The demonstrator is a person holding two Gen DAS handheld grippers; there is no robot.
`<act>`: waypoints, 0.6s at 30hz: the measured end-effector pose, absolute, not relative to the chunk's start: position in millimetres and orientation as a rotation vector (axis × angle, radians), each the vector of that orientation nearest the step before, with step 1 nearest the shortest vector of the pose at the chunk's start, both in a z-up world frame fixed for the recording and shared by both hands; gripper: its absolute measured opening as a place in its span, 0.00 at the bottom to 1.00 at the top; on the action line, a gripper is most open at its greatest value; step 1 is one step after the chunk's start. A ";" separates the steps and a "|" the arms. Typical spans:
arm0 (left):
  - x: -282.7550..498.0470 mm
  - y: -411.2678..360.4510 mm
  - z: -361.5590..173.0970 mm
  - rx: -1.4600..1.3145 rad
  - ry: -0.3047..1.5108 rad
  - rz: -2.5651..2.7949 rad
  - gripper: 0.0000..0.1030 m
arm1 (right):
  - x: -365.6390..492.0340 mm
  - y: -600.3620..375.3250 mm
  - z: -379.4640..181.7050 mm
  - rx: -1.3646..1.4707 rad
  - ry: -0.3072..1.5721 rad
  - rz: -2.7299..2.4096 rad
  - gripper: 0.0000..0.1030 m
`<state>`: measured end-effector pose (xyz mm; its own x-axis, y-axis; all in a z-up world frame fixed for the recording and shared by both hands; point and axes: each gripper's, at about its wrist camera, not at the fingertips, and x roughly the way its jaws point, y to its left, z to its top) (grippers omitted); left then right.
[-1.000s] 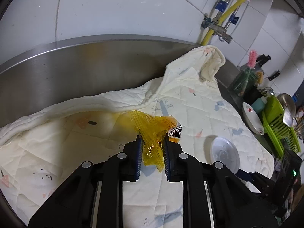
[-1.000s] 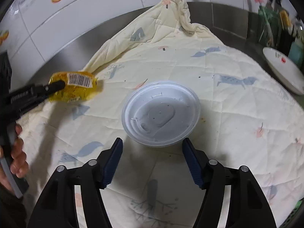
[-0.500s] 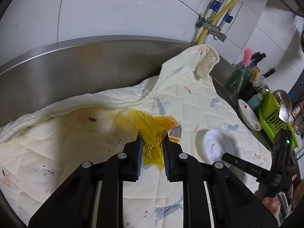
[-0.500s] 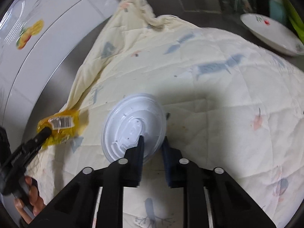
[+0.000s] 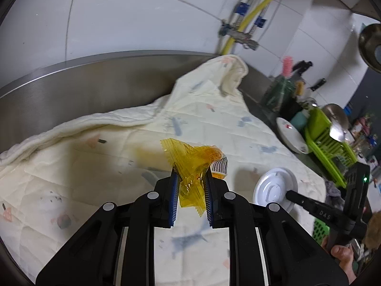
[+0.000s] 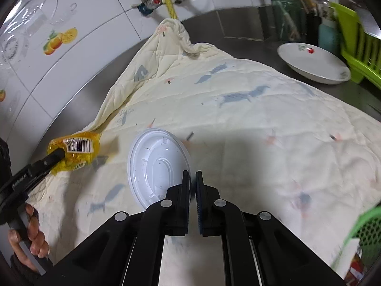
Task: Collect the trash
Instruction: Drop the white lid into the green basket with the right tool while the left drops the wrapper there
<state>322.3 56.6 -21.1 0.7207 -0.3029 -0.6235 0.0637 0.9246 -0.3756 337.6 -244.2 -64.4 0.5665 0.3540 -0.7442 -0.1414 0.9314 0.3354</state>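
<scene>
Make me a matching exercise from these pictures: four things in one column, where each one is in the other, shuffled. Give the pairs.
Things:
1. yellow wrapper
2. white lid
3. white bowl
4. green rack

Places:
A. on the steel counter, beside the quilt
B. pinched at its rim by the right gripper
C. behind the bowl, holding dishes
D. clamped in the left gripper

Pairs: 1-D, 2-B, 3-A, 4-C

Bright, even indoor light; both fisheye views bow hard at dark edges, motion blur smears the quilt [image 5: 207, 119], a soft shadow pools right of the lid [image 6: 157, 166].
</scene>
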 end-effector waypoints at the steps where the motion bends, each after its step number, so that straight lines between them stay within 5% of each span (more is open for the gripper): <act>1: 317.7 52.3 -18.8 -0.337 0.738 -0.218 0.18 | 329.4 -249.4 -62.4 0.249 0.919 0.291 0.05; 18: 248.6 -48.6 0.9 -0.271 0.729 -0.475 0.17 | 168.3 -403.1 -46.7 0.219 0.871 -0.027 0.06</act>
<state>248.6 -48.6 0.8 0.6468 -0.5040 -0.5724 0.3196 0.8605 -0.3967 168.3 -403.1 -46.7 0.6450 0.0658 -0.7614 0.1122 0.9773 0.1796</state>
